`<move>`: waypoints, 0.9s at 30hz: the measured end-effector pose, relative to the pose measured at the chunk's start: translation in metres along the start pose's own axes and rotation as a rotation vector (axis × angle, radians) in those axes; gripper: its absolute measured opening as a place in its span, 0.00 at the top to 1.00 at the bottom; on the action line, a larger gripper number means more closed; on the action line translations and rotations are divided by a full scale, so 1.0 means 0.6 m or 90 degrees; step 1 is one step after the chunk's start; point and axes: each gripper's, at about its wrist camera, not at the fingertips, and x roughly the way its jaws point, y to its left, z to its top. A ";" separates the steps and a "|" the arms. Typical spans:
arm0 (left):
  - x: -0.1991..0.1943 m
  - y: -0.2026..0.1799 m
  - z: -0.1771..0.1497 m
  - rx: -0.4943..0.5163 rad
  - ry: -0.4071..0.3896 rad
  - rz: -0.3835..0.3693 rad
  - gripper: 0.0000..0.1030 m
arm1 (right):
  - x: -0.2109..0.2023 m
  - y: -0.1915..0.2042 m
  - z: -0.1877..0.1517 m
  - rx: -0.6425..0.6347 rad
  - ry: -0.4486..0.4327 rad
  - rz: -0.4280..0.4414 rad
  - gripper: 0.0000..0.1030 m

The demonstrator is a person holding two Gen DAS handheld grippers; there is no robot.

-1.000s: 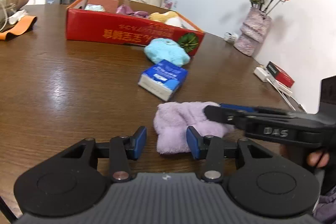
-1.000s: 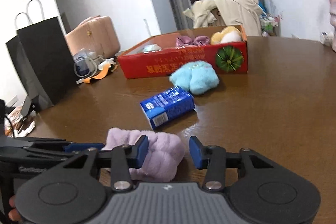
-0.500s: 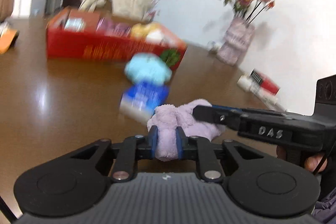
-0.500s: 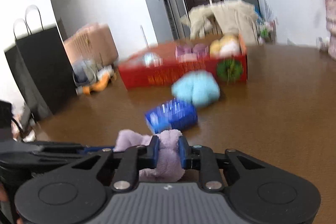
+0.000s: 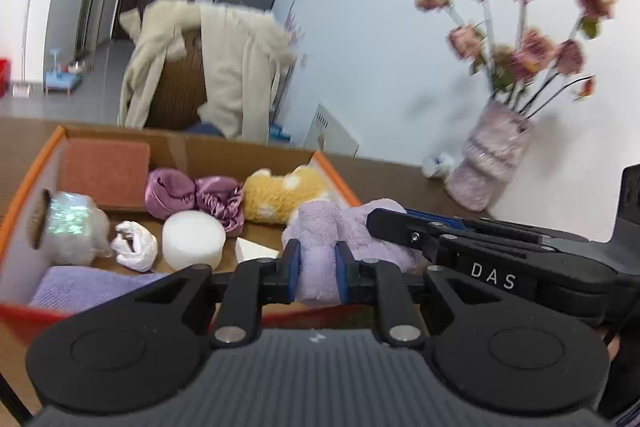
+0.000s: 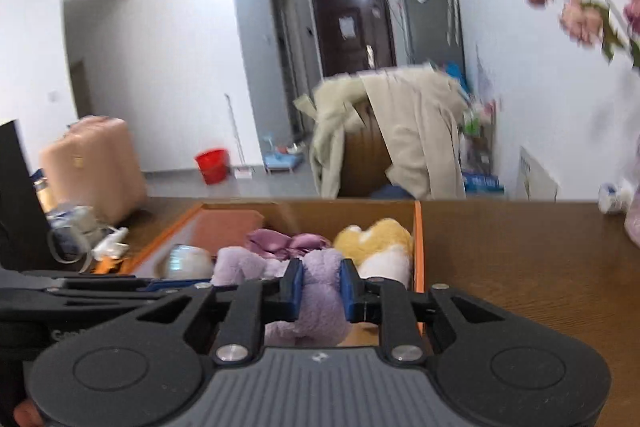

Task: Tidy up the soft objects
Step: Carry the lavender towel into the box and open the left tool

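Lilac plush towel (image 5: pixel 320 227) held over the red cardboard box (image 5: pixel 24 195)
Left gripper (image 5: pixel 317 273) and right gripper (image 6: pixel 320 289) each clamp a fold of it

Black grippers (image 5: pixel 316 277), blue jaws, silver screws, "DAS" mark.

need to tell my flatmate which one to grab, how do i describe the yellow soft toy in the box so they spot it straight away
Find the orange-edged cardboard box on the brown table. The yellow plush toy lies at its right end, beside the shiny purple satin cloth. It is the only yellow fuzzy item, with white spots.
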 end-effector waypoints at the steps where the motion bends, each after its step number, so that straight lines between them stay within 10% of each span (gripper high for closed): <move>1: 0.017 0.007 0.000 -0.008 0.011 0.002 0.82 | 0.015 -0.005 -0.001 0.005 0.010 -0.006 0.81; 12: 0.021 0.029 -0.014 0.022 0.017 0.007 0.55 | 0.039 0.011 -0.018 -0.095 0.021 -0.130 0.57; 27: -0.258 -0.015 -0.005 0.135 -0.118 0.113 0.30 | -0.237 0.086 0.006 -0.156 -0.127 -0.068 0.37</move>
